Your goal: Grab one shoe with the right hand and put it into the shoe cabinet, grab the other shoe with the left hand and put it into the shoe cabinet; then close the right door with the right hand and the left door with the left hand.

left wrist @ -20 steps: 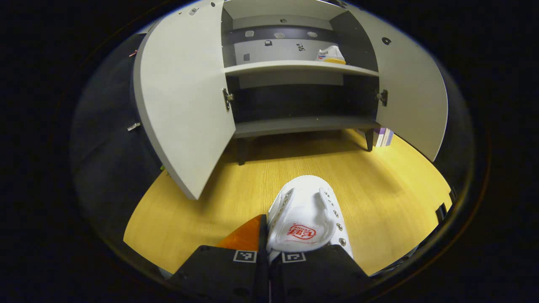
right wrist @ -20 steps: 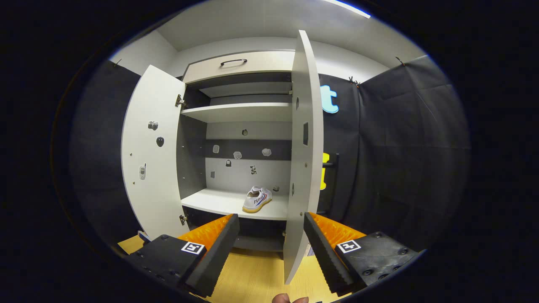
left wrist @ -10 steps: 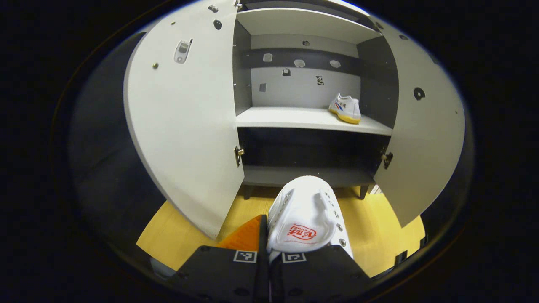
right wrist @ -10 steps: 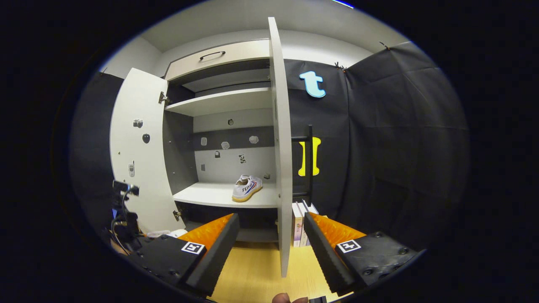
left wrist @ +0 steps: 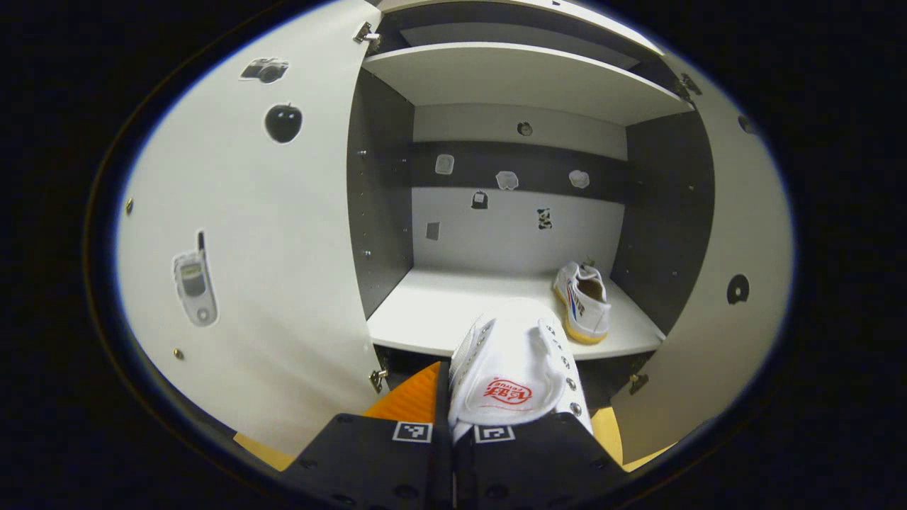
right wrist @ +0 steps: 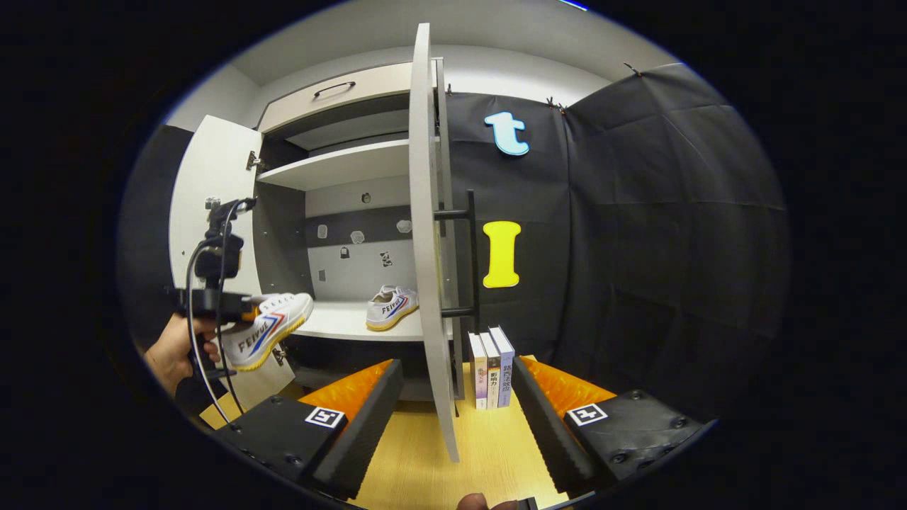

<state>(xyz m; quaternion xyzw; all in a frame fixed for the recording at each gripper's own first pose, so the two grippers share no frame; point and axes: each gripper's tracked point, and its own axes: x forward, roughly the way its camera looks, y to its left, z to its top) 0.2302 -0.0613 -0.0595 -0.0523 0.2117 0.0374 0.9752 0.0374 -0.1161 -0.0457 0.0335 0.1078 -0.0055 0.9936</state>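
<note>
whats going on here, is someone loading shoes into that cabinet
Yes. A person works a claw in each hand. The left claw is shut on a white shoe, held just in front of the shoe cabinet, near the shelf where the other shoe already sits. The right claw is open and empty, near the edge of the right door. Both doors are open, the left door too.

Two white canvas sneakers with yellowish soles show: one [left wrist: 511,368] held up, one [left wrist: 584,301] on the pale cabinet shelf [left wrist: 439,319]. Two pale cabinet doors [left wrist: 248,234] [right wrist: 427,241] stand open. Three upright books [right wrist: 490,368] stand on the wooden floor.
</note>
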